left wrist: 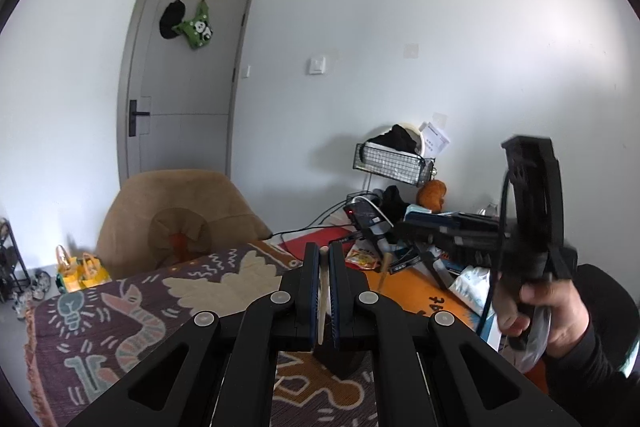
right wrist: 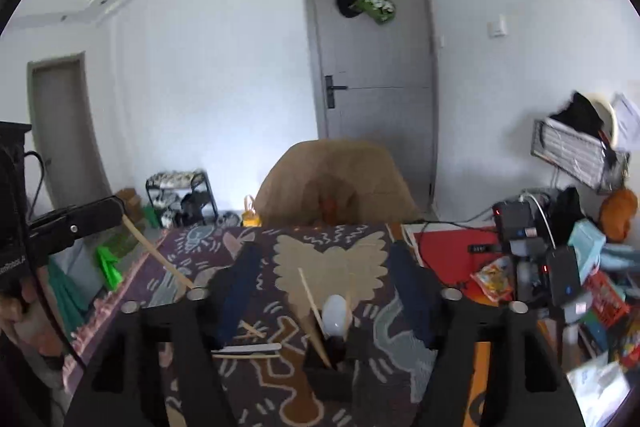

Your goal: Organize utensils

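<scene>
Right wrist view shows the right gripper (right wrist: 324, 291) spread wide over the black holder (right wrist: 330, 367) at lower centre, while the left gripper (left wrist: 324, 267), pinching a chopstick (left wrist: 323, 299), probably delivers next.

A table wears a patterned cloth (right wrist: 332, 259). On it stand a black holder (right wrist: 330, 373) and loose chopsticks (right wrist: 246, 355).

Left gripper (left wrist: 324, 259) closed on a pale wooden chopstick (left wrist: 323, 301), held above the patterned cloth (left wrist: 120, 311). Beyond the cloth: tan chair (left wrist: 180, 215), grey door (left wrist: 188, 75). Right of the cloth, a hand (left wrist: 540, 311) grips the right gripper's handle (left wrist: 532, 211).
</scene>
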{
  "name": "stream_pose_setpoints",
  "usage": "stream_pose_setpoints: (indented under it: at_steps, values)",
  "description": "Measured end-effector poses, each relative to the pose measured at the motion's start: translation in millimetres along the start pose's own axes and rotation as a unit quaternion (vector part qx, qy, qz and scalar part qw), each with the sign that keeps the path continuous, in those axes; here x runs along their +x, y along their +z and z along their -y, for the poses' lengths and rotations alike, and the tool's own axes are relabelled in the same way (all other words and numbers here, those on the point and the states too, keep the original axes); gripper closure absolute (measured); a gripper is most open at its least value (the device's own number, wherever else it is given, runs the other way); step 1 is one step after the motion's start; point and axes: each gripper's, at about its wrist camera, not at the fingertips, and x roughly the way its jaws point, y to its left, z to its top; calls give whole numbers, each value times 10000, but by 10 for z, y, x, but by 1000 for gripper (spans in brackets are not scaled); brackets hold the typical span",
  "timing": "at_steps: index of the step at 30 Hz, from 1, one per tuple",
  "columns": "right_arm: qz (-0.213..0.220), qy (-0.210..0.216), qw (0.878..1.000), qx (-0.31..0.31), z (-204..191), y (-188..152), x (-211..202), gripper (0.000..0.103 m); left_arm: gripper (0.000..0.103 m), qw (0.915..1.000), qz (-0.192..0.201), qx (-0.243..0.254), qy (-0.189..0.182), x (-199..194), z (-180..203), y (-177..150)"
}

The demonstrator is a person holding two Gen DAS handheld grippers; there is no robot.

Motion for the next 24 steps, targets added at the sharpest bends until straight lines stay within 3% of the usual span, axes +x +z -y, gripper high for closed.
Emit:
stream_pose_setpoints:
  at_steps: [6, 16, 24]
  values:
    - [13, -218, 9976, 659, 318, -328, -172, 28, 98, 9996, -139, 119, -228, 222, 190, 94]
    - [-99, -411, 9869, 1557, 648, -984, -236, 27, 98, 9977, -386, 302, -473, 513, 413, 131]
    - [-416, -300, 9794, 1955, 686, -1377, -116, 27, 98, 9963, -601, 454, -420, 813, 497, 79]
